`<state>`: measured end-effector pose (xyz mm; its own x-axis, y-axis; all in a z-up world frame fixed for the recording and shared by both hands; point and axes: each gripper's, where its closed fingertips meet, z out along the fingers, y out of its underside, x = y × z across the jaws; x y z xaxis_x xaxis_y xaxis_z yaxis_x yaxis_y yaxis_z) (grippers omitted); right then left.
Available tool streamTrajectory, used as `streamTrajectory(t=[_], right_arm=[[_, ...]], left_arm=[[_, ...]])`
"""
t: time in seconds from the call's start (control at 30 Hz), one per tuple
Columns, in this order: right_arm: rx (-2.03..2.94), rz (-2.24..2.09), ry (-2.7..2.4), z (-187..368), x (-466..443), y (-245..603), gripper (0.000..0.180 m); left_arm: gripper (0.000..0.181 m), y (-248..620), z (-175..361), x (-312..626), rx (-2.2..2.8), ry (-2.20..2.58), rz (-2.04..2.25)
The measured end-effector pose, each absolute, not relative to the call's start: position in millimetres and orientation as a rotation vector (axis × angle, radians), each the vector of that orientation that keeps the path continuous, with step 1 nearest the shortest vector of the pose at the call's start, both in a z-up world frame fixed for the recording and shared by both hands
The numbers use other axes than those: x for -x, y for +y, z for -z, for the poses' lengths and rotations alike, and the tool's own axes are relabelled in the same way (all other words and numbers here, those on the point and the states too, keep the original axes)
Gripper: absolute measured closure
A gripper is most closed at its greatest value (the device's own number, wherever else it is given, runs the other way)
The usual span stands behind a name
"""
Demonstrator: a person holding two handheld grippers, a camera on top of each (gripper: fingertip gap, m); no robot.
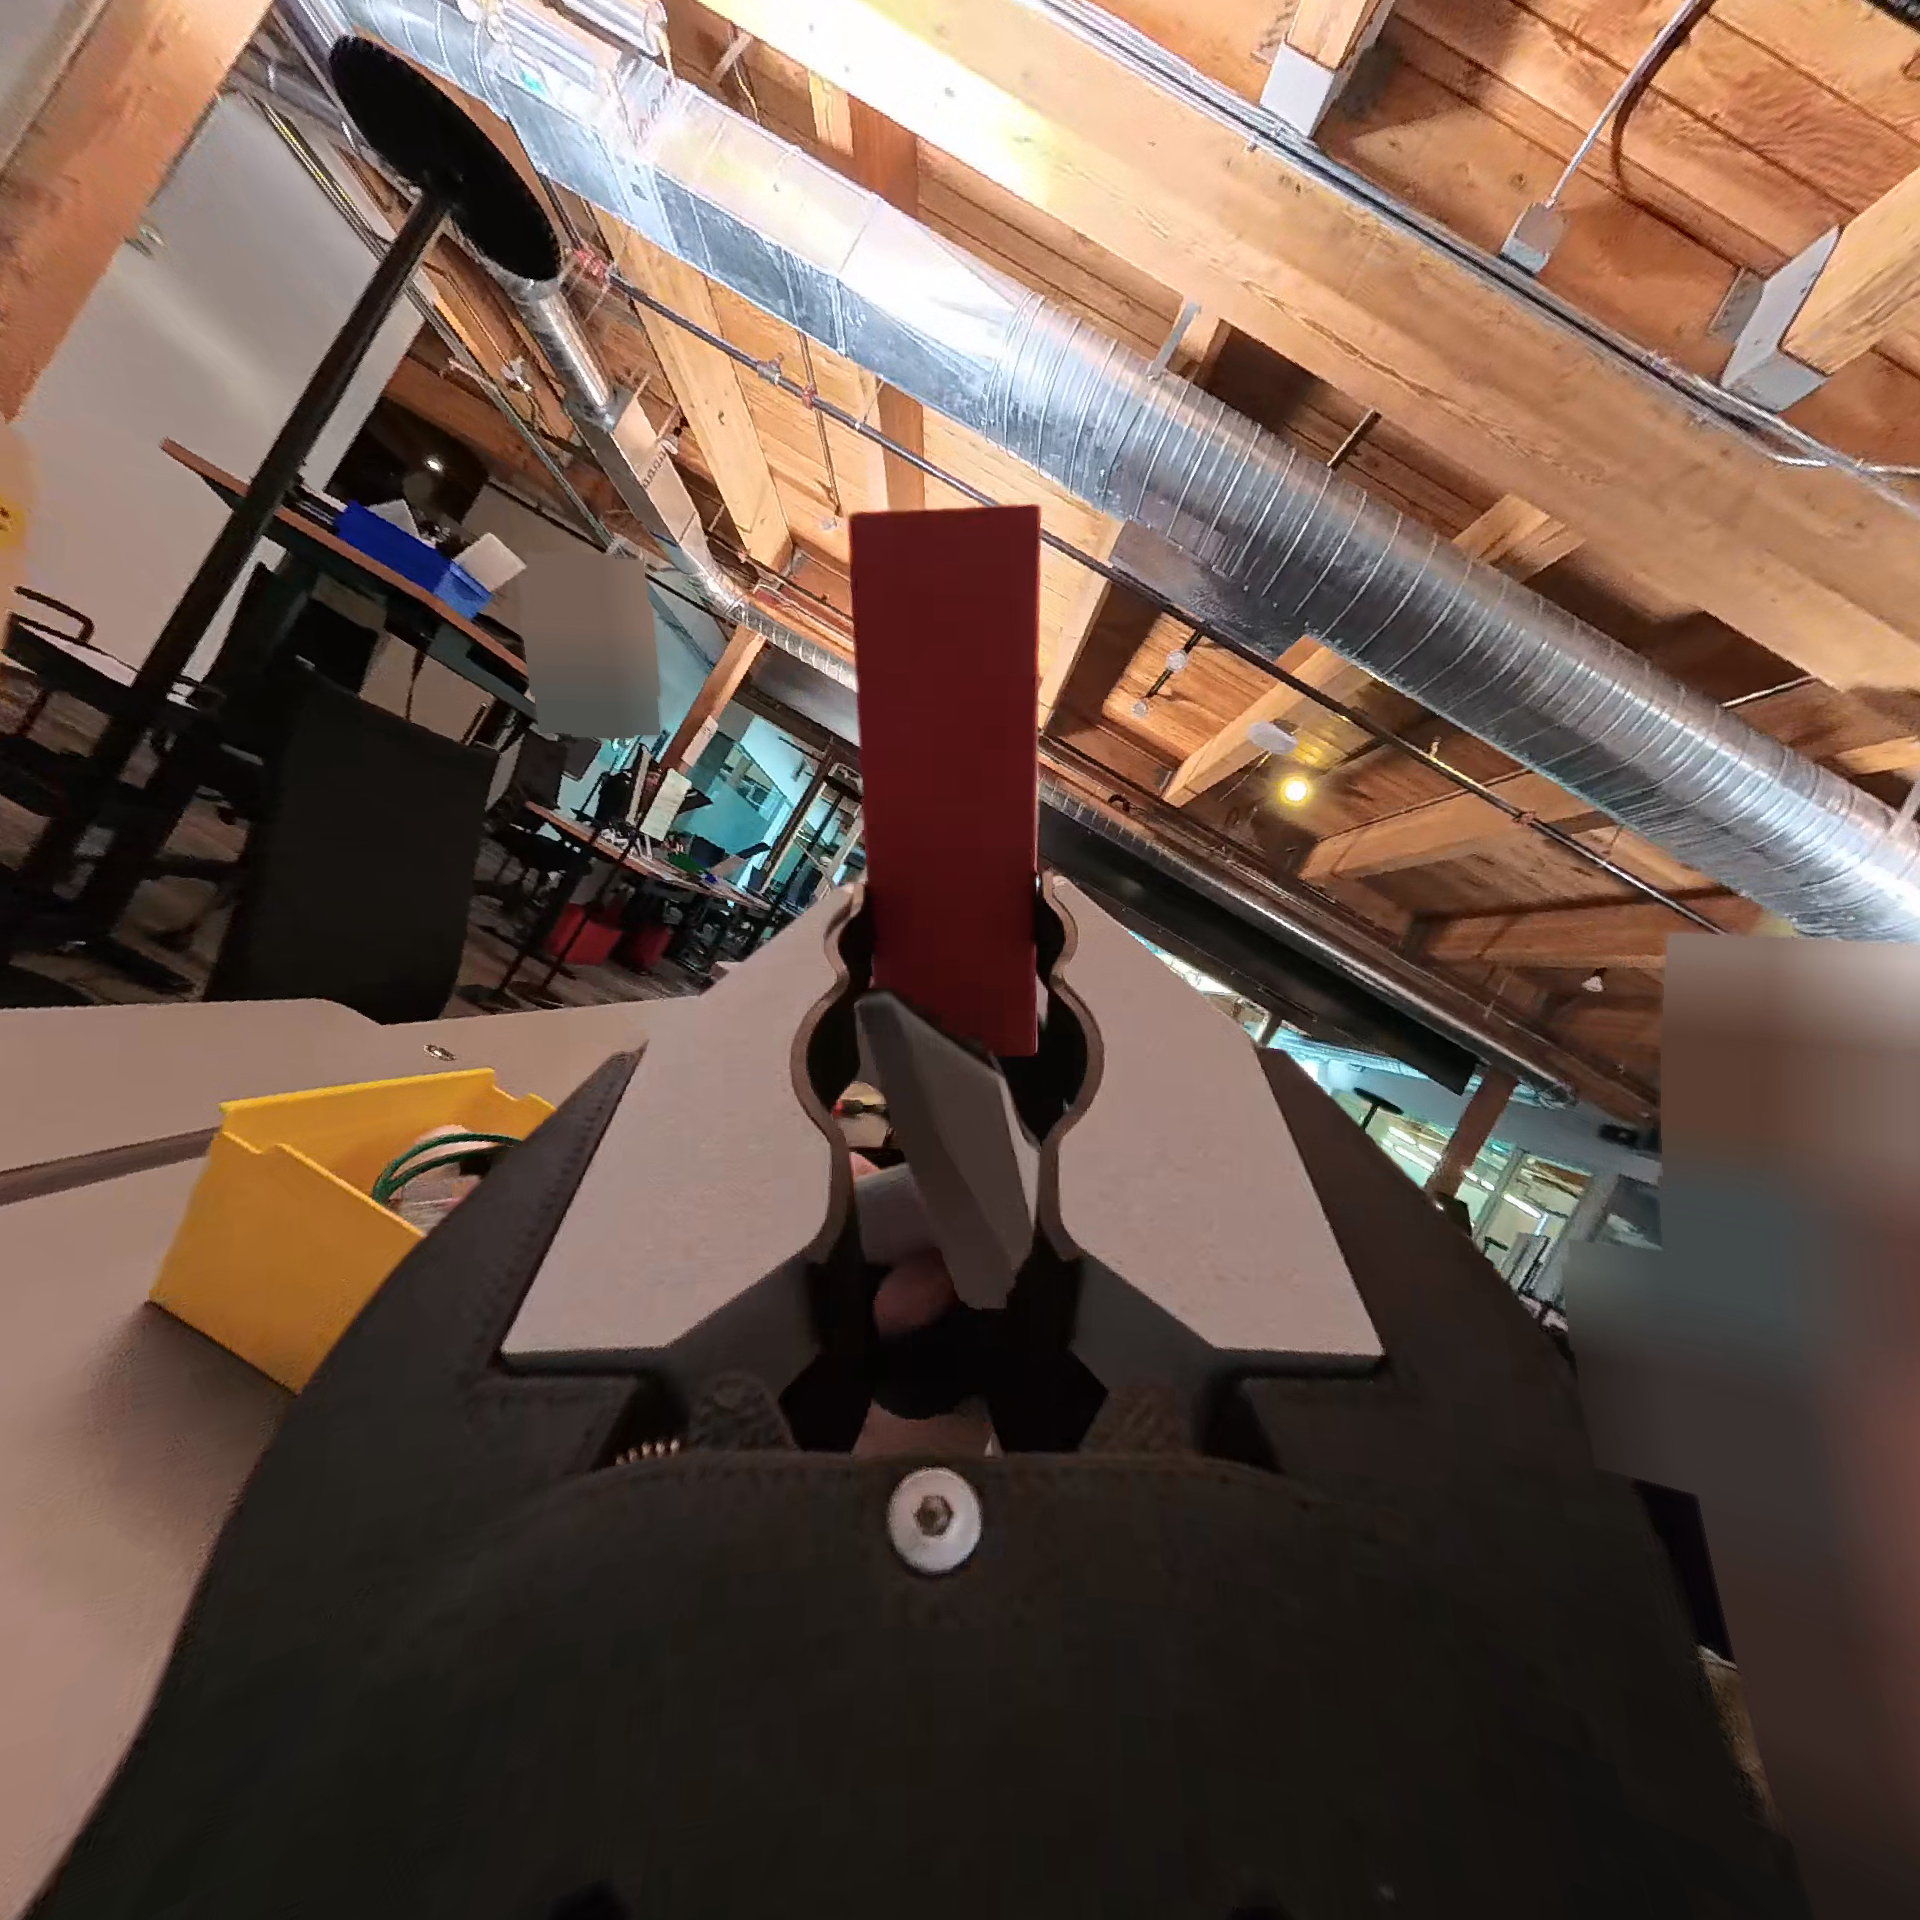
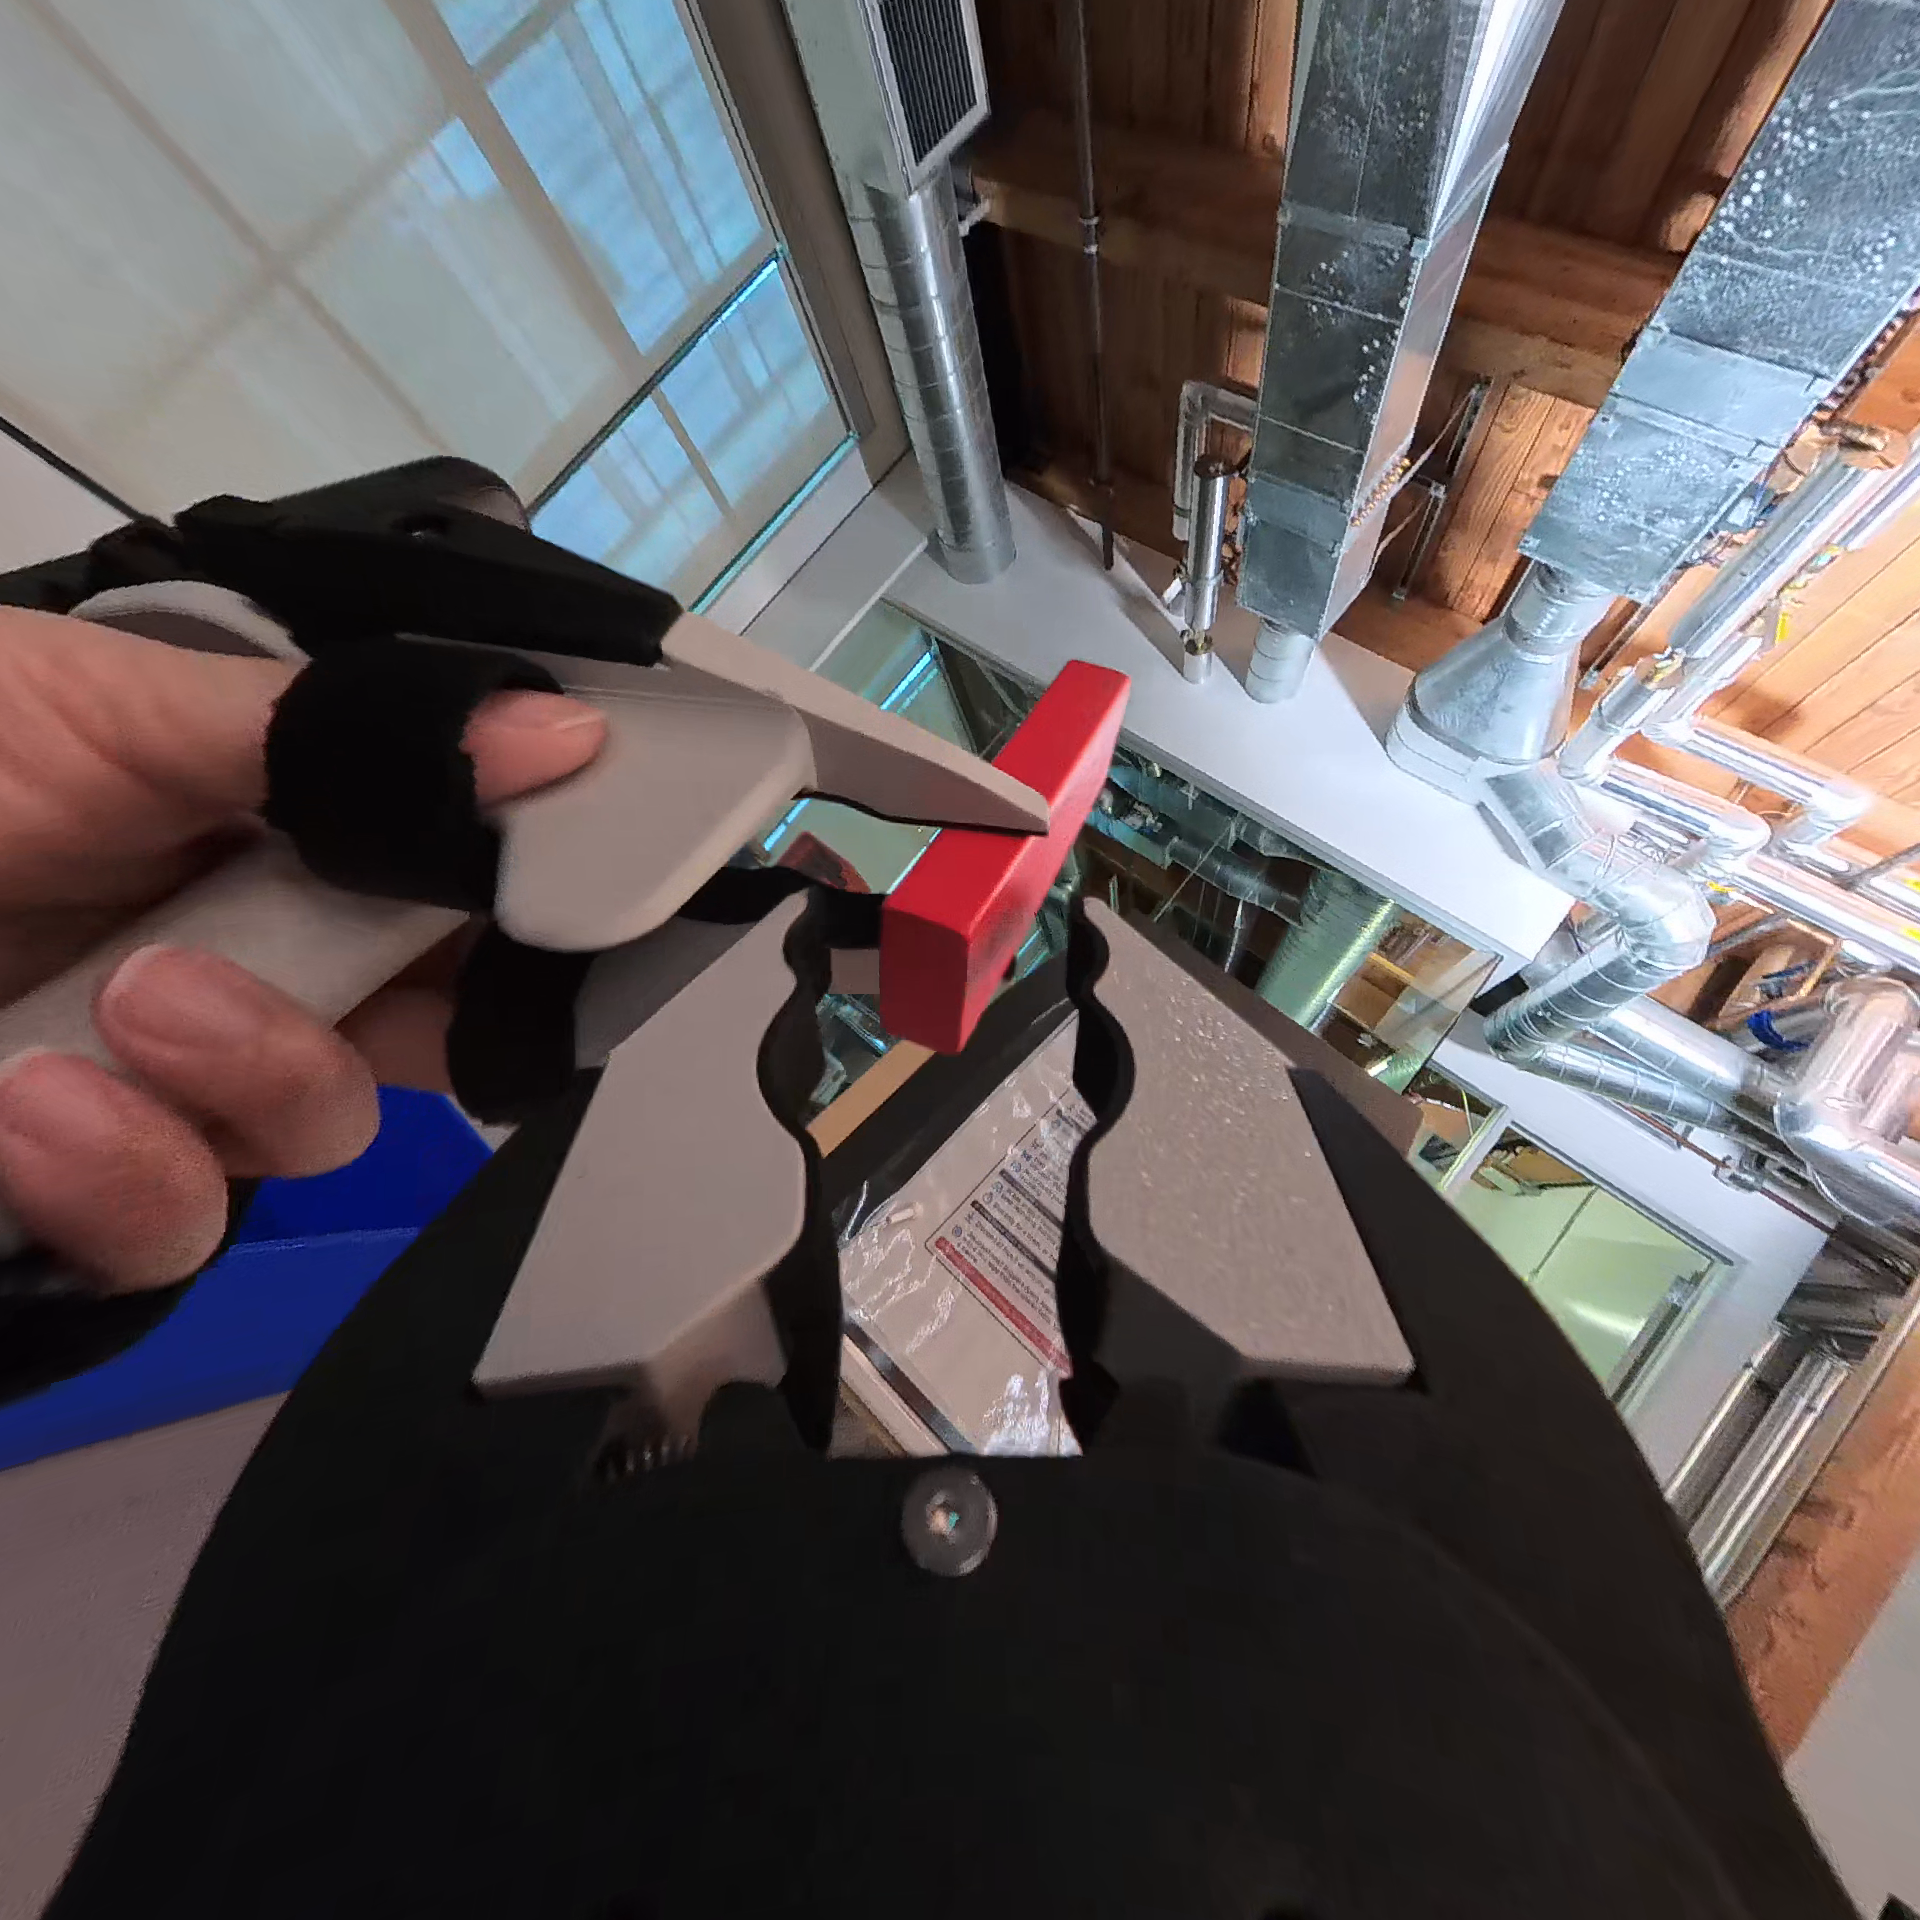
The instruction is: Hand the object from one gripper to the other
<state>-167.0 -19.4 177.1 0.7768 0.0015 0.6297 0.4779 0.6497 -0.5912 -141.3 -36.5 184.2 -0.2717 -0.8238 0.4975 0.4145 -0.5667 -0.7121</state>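
A flat red block stands upright between the fingertips of my left gripper, which is shut on its lower part. In the right wrist view the block tilts in mid-air. The left gripper, held by a person's hand, pinches it at the middle. My right gripper is open, its tips on either side of the block's lower end, with a gap showing on the right side. One grey right finger shows just below the block in the left wrist view.
A yellow bin holding green wire sits on the grey table at the left. A blue bin and a clear plastic bag lie below my right gripper. Silver ducts and wooden beams run overhead. My left and right fingertips are right by each other.
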Motion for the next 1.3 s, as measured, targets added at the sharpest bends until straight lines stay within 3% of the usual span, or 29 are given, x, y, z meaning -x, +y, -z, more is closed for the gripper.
streamTrajectory(t=[0.17,0.23,0.3,0.43,0.57,0.8,1.0,1.2,1.3], right_arm=[[0.815,0.311,-0.609,-183,155,-24,0.166],[0.829,0.230,-0.584,-188,147,-26,0.165],[0.882,0.055,-0.579,-191,141,-25,0.165],[1.014,-0.553,-0.636,-194,139,-31,0.165],[1.121,-1.088,-0.785,-185,134,-54,0.166],[1.360,-1.143,-0.931,-146,119,-59,0.165],[1.411,-1.143,-0.966,-135,125,-57,0.165],[1.389,-1.112,-1.017,-135,131,-63,0.165],[1.266,-1.046,-0.963,-153,127,-60,0.157]], left_arm=[[0.146,-45,-179,130,1.142,0.677,1.839],[0.108,-43,-183,132,1.106,0.725,1.711],[0.098,-31,-184,139,1.087,0.758,1.501],[0.109,-24,-188,160,0.990,0.881,1.225],[0.112,-39,-190,176,0.964,0.997,1.348],[0.108,-49,-150,154,1.119,1.233,1.290],[0.132,-63,-130,132,1.192,1.329,1.342],[0.166,-68,-130,129,1.183,1.332,1.471],[0.167,-66,-133,131,1.180,1.310,1.496]])
